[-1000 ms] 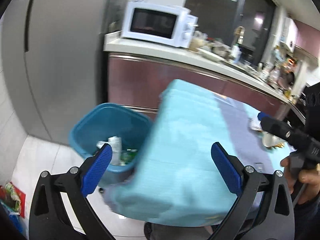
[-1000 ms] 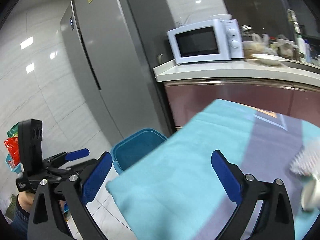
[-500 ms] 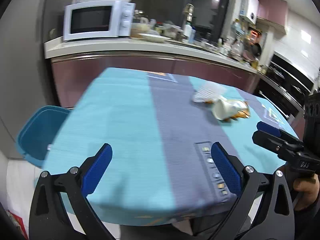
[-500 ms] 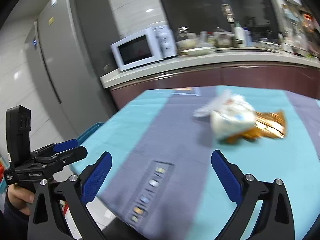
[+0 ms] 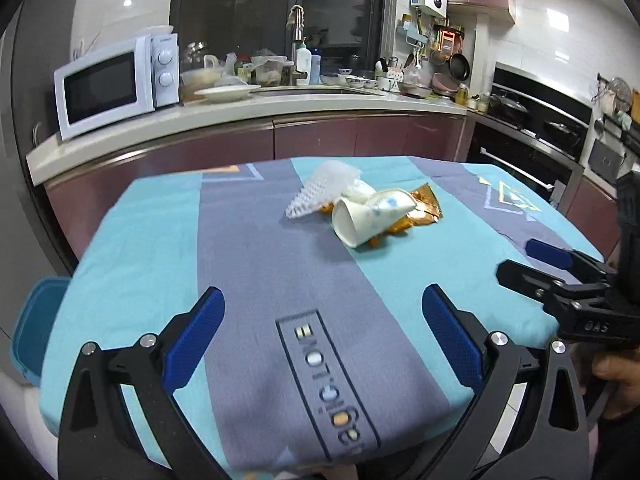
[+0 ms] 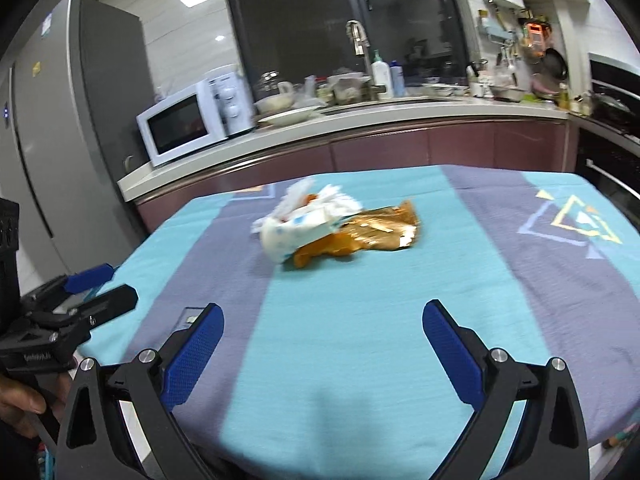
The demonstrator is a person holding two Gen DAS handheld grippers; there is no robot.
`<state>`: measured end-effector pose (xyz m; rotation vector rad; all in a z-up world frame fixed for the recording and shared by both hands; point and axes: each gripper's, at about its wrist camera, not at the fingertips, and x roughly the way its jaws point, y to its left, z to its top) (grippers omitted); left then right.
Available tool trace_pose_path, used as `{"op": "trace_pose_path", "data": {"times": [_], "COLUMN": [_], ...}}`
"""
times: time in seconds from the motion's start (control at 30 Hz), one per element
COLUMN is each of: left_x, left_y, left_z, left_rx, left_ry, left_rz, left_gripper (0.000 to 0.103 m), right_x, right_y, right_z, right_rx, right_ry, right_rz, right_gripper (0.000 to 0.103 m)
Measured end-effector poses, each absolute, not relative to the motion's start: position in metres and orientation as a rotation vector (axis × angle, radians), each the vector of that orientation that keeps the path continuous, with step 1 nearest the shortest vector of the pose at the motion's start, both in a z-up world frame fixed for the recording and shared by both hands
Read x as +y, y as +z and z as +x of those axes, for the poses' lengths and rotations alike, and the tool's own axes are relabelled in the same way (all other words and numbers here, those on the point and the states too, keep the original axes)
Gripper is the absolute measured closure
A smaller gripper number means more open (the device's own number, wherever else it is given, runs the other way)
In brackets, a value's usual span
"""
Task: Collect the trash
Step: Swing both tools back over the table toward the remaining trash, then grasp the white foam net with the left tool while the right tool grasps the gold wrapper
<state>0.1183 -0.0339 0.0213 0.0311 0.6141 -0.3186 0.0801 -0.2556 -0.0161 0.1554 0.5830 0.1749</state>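
A small heap of trash lies mid-table on the blue and grey cloth: a tipped white paper cup (image 5: 370, 216) (image 6: 294, 232), a white foam net (image 5: 322, 189) behind it, and a crinkled gold wrapper (image 5: 420, 210) (image 6: 378, 228) under it. My left gripper (image 5: 322, 338) hovers open over the near table edge, well short of the heap, with nothing between its fingers. My right gripper (image 6: 322, 350) is likewise open and empty over the near edge. A blue trash bin (image 5: 34, 328) peeks out beside the table's left edge.
The table (image 5: 140, 240) fills the foreground. Behind it runs a counter (image 5: 240, 110) with a white microwave (image 5: 116, 86), dishes and a sink tap. A grey fridge (image 6: 60, 152) stands at the left, an oven (image 5: 532, 148) at the right.
Both grippers have swung right from the bin and fridge side to face the table's middle. The trash heap has come into central view. Both stayed open.
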Motion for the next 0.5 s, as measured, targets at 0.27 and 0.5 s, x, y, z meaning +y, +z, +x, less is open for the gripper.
{"op": "trace_pose_path", "data": {"times": [0.27, 0.5], "left_x": [-0.044, -0.052], "left_y": [0.037, 0.047], "left_z": [0.164, 0.205], "left_rx": [0.603, 0.593], "left_ry": [-0.313, -0.303], "left_rz": [0.083, 0.097], "left_gripper": [0.006, 0.006], "right_x": [-0.275, -0.29], "right_y": [-0.018, -0.014], "right_z": [0.105, 0.132], "right_rx": [0.605, 0.617], "right_ry": [0.108, 0.078], "right_rz": [0.118, 0.098], "right_gripper": [0.007, 0.007]}}
